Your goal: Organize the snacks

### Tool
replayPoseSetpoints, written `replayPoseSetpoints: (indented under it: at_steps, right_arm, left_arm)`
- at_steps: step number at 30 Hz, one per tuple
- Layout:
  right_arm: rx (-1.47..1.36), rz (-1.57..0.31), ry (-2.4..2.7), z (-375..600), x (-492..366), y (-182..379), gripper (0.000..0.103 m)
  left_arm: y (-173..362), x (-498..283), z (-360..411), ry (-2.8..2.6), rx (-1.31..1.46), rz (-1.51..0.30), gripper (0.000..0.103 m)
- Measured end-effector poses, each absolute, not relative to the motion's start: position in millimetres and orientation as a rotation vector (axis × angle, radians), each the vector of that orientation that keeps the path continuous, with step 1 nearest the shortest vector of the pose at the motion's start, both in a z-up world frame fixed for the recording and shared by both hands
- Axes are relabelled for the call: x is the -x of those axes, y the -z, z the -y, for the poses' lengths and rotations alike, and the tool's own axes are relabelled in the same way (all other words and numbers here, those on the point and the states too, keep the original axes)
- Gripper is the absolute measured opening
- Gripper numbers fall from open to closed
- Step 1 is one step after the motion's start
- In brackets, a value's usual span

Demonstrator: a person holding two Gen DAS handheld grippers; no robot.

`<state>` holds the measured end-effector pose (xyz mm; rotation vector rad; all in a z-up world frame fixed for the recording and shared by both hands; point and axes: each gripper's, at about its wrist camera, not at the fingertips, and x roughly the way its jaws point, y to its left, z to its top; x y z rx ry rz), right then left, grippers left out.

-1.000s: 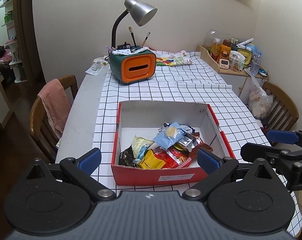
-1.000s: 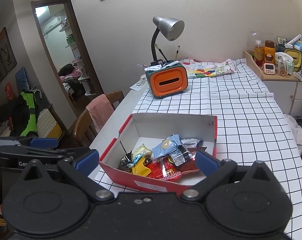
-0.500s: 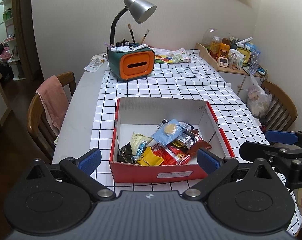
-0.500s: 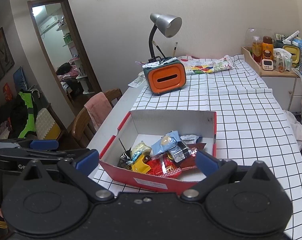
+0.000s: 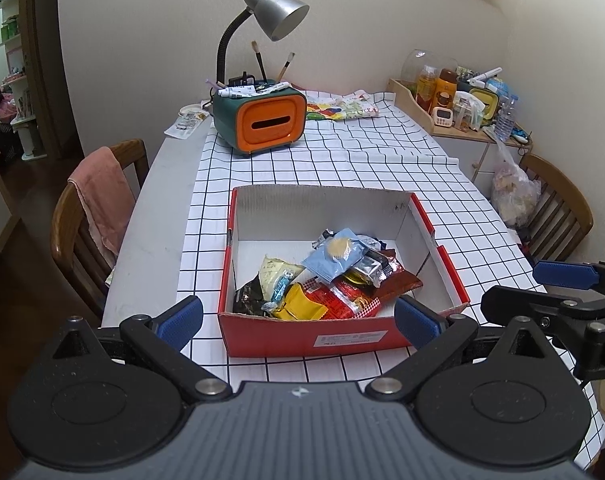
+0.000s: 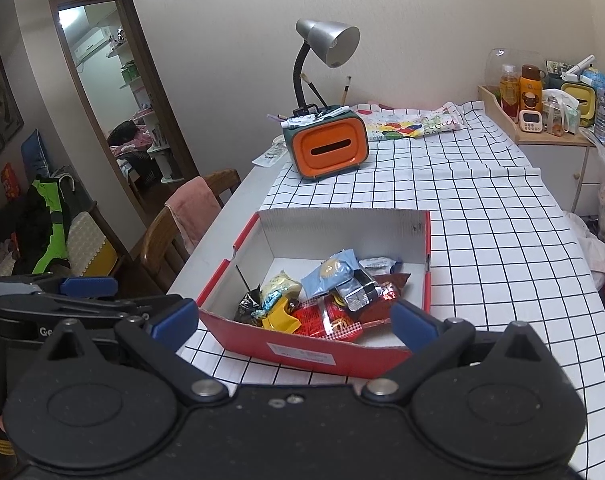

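Left gripper (image 5: 298, 316) spread wide, both blue pads bare, gripping nothing, poised low over the table's near edge; right gripper (image 6: 294, 322) likewise wide apart and bare, just to the right of it, seen side-on in the left wrist view. Off to the left of both claws: wooden chair (image 5: 82, 216) draped with a pink towel (image 5: 102, 196). Straight ahead of the pads, between them in each view: red cardboard box (image 5: 314, 338), open-topped, resting on the black-gridded white tablecloth (image 5: 342, 160). Inside the box, heaped against the near wall: snack packets (image 5: 326, 280), from a dark wrapper and yellow packet (image 5: 302, 308) on the left, through red packets in the middle, to a light blue packet (image 5: 334, 258) lying on top and a dark-red one at right. Beyond the box, farther from the claws: orange-fronted organizer (image 5: 262, 120) holding brushes, with a silver desk lamp (image 5: 274, 16) bending over it. Far right: wooden shelf (image 5: 454, 128) crowded with bottles, plus a 2nd chair (image 5: 558, 208).
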<state>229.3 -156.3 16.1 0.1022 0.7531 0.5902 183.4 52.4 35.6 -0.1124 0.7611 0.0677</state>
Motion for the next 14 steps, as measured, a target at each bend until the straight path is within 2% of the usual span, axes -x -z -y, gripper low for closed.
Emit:
replayPoseSetpoints:
  at_steps: [14]
  right_arm:
    - [-0.118,-0.769,-0.536,165.4,-204.0,-14.9,0.103]
  left_arm:
    - [-30.9,-169.8,-49.7,-0.019,0.112,-0.774,0.103]
